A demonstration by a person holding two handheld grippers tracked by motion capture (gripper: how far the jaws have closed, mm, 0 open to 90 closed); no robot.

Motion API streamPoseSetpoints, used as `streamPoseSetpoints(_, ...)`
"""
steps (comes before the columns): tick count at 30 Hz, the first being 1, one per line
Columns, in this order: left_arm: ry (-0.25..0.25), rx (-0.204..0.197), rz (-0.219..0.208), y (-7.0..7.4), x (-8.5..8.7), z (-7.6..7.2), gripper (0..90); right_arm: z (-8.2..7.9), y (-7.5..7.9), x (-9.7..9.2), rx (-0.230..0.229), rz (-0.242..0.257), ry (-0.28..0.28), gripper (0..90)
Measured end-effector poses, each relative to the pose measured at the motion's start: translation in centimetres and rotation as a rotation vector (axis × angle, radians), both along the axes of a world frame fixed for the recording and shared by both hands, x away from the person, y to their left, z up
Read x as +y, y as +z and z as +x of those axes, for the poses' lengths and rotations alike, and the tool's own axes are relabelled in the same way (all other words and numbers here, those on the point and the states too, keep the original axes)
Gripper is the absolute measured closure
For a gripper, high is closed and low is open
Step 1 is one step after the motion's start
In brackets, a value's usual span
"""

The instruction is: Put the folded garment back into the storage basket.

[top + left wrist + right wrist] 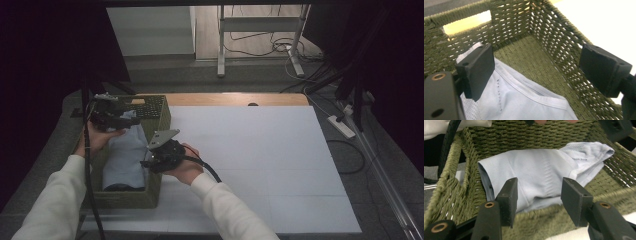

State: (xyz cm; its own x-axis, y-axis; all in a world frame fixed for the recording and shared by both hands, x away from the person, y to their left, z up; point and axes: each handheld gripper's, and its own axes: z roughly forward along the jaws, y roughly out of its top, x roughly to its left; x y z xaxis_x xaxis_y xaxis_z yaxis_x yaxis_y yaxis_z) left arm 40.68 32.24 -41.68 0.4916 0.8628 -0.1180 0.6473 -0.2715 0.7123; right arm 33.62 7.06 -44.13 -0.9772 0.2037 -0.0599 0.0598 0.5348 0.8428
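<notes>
I see a white table (260, 165) with a wood far edge, grey floor beyond. The folded light-blue garment (124, 157) lies in the green woven basket (156, 112) at left. Both the left hand-held gripper (111, 116) and the right hand-held gripper (161, 155) gape, empty, above it.

A white table (260, 160) carries a green woven basket (159, 116) at its left edge.

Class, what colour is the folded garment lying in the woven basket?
Pale blue garment; right gripper view shows it best.
</notes>
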Motion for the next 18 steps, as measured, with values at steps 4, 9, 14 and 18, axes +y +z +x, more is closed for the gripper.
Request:
streamPoseSetpoints(4,-0.013,-0.016,-0.013,0.4,-0.5,-0.8,14.6,0.0,0.2,-1.2,-0.003,0.010,-0.007,47.5)
streamPoseSetpoints(9,-0.040,-0.031,-0.020,0.7,-1.3,-1.6,14.9,0.0,0.4,-2.3,-0.005,0.014,-0.024,47.0)
streamPoseSetpoints(14,-0.066,-0.053,-0.034,1.2,-2.2,-2.6,14.9,0.2,0.3,-4.0,-0.001,0.013,-0.046,46.4)
streamPoseSetpoints(18,-0.080,-0.071,-0.058,1.6,-2.7,-3.6,15.0,0.3,0.2,-5.2,0.004,0.014,-0.062,46.0)
